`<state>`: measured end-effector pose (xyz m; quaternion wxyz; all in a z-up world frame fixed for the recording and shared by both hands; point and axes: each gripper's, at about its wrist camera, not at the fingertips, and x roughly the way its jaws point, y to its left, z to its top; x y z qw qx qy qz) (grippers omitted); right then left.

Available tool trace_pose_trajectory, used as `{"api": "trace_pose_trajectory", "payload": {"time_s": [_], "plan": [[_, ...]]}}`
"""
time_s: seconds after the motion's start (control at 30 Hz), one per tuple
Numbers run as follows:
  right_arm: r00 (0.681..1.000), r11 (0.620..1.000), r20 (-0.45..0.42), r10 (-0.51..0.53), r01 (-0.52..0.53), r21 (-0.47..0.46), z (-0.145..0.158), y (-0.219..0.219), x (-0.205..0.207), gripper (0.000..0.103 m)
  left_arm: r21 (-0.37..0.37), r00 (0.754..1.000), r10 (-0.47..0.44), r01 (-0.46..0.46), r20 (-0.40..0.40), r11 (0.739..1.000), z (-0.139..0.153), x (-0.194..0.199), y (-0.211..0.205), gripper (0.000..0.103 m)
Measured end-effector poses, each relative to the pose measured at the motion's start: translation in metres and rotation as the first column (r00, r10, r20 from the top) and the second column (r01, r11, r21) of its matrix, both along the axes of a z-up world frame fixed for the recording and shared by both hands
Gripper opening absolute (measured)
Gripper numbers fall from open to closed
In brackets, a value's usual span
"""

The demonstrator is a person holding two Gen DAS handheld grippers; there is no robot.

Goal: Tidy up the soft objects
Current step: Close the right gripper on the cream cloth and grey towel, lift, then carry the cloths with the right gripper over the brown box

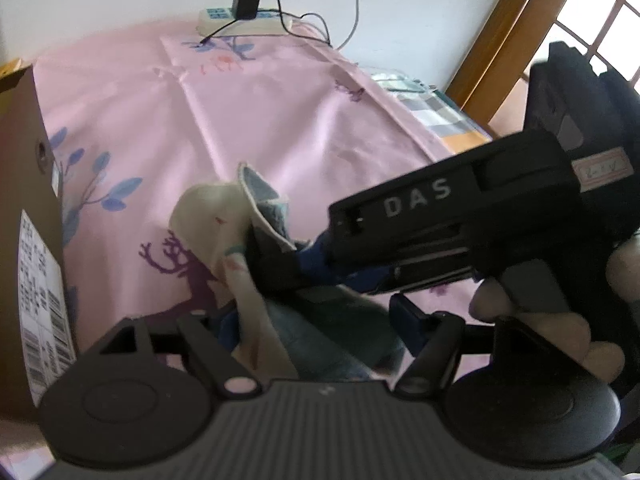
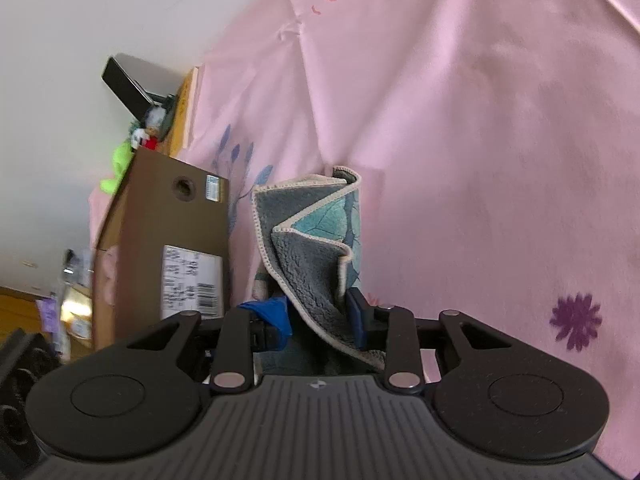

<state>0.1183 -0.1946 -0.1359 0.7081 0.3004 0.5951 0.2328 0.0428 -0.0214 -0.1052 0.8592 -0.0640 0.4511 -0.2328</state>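
Towel hung bunched over the pink bedsheet beside my cardboard box, pinched in my right claw; my left claw gaped around its lower folds, ungripped

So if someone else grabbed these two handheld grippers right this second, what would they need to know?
Right gripper: shut on the folded towel, holding it bunched up above the pink bedsheet.
Left gripper: open, with the towel's lower part hanging between its fingers; no grip can be seen.
Nearby: a cardboard box stands on the bed beside the towel.
Done: the towel is picked up and partly folded.
Left: probably finish the fold and put it away; whether it belongs in the box cannot be told.
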Motion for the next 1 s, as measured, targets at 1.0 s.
{"api": "trace_pose_trajectory", "payload": {"time_s": [1.0], "plan": [[0.909,0.907,0.319,0.269,-0.35,0.234,0.115,0.102,-0.033,0.013,-0.008,0.903,0.294,-0.307,0.315,0.952,0.117,-0.11,0.12,0.072]]}}
